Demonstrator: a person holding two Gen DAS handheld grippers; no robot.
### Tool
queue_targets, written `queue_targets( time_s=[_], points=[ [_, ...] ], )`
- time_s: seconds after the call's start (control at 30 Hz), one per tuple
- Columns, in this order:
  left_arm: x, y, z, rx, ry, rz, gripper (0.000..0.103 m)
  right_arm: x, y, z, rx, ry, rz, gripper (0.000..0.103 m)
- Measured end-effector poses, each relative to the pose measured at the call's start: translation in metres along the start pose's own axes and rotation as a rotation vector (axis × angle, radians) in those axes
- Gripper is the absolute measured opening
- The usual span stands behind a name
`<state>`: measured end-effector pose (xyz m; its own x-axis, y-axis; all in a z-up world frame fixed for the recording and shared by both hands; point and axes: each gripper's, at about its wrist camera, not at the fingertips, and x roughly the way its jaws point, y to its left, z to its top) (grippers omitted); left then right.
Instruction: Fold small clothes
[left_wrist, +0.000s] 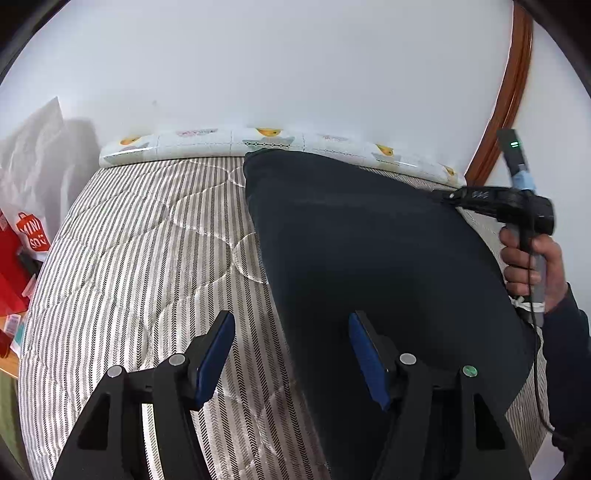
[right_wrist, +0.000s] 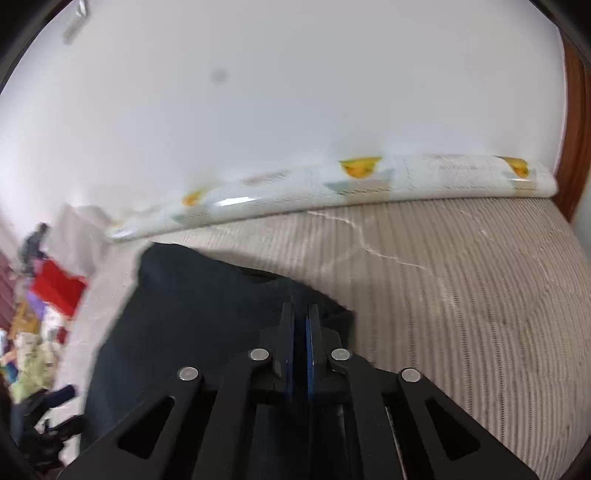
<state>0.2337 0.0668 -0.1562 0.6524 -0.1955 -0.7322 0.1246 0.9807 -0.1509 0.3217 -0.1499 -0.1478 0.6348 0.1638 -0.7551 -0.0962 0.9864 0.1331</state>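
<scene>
Blue pads on my left tool (left_wrist: 291, 354) are sitting closest to the lens, and I am holding this tool released, its two fingers spread wide with nothing between them. One finger is hanging over the striped quilted bed (left_wrist: 147, 240) and the other over the dark navy garment (left_wrist: 369, 251), right along the garment's near left edge. I am keeping the garment spread across the right half of the bed, its far corner reaching up to the patterned pillow roll (left_wrist: 229, 142) that is lying along the far edge of the bed against the white wall (left_wrist: 277, 66). At the right edge of the bed my right hand (left_wrist: 532, 266) is gripping the handle of the right tool (right_wrist: 300, 325), which is biting on the garment's far right corner. Through the right wrist camera I am seeing that tool clenched, its fingers pressed nearly together with a pinch of the dark fabric between them, and the cloth is bunching just ahead of the tips. This view is blurring, so finer detail of the fold I cannot tell. A wooden frame (left_wrist: 506, 99) is curving up beside the far right corner of the bed, and a white bag with a red logo (left_wrist: 33, 229) is standing off the bed's left edge, beside some red items.
</scene>
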Motion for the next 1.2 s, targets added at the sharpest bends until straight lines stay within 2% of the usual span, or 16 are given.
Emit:
queue_targets(
  time_s=[0.07, 0.1, 0.2, 0.27, 0.33, 0.43, 0.57, 0.6, 0.63, 0.7, 0.73, 0.77, 0.87, 1.03, 1.13, 1.2],
  points=[
    [0.000, 0.000, 0.000, -0.008, 0.006, 0.002, 0.062, 0.011, -0.005, 0.000, 0.021, 0.047, -0.041, 0.004],
    [-0.001, 0.000, 0.000, -0.011, 0.004, 0.000, 0.062, 0.008, -0.009, -0.002, 0.044, 0.055, -0.012, 0.005],
    [-0.005, 0.000, -0.003, -0.020, 0.003, -0.010, 0.062, -0.017, -0.010, -0.010, 0.009, 0.015, -0.037, 0.008],
    [-0.007, -0.001, -0.007, -0.025, 0.001, -0.015, 0.062, -0.037, -0.014, -0.022, 0.006, 0.018, -0.027, 0.021],
    [-0.011, -0.002, -0.011, -0.031, -0.001, -0.021, 0.062, -0.051, -0.018, -0.036, 0.017, 0.022, 0.004, 0.042],
    [-0.018, -0.005, -0.016, -0.024, 0.001, -0.023, 0.062, -0.072, -0.020, -0.063, 0.006, 0.017, 0.045, 0.044],
    [-0.023, -0.010, -0.023, -0.022, 0.011, -0.024, 0.062, -0.074, -0.022, -0.090, 0.044, 0.024, 0.104, 0.044],
    [-0.024, -0.012, -0.025, -0.017, 0.008, -0.014, 0.062, -0.066, -0.020, -0.092, 0.050, 0.046, 0.115, 0.041],
    [-0.025, -0.014, -0.026, -0.011, 0.005, -0.005, 0.062, -0.061, -0.020, -0.095, 0.058, 0.056, 0.123, 0.026],
    [-0.027, -0.018, -0.030, 0.004, 0.000, 0.024, 0.062, -0.054, -0.020, -0.098, 0.073, 0.073, 0.172, 0.011],
    [-0.028, -0.020, -0.031, 0.014, -0.005, 0.051, 0.063, -0.054, -0.022, -0.098, 0.074, 0.071, 0.199, 0.009],
    [-0.028, -0.021, -0.032, 0.019, -0.009, 0.065, 0.063, -0.057, -0.024, -0.099, 0.074, 0.047, 0.184, 0.009],
    [-0.031, -0.021, -0.034, 0.008, -0.015, 0.067, 0.063, -0.067, -0.030, -0.100, 0.092, 0.021, 0.195, 0.007],
    [-0.034, -0.020, -0.035, -0.021, -0.009, 0.070, 0.063, -0.076, -0.009, -0.100, 0.009, -0.001, 0.072, 0.007],
    [-0.038, -0.020, -0.036, -0.037, -0.006, 0.058, 0.063, -0.085, -0.001, -0.100, -0.022, -0.042, -0.044, 0.010],
    [-0.039, -0.021, -0.035, -0.047, -0.005, 0.044, 0.063, -0.094, 0.004, -0.099, -0.014, -0.083, -0.058, 0.010]
  ],
)
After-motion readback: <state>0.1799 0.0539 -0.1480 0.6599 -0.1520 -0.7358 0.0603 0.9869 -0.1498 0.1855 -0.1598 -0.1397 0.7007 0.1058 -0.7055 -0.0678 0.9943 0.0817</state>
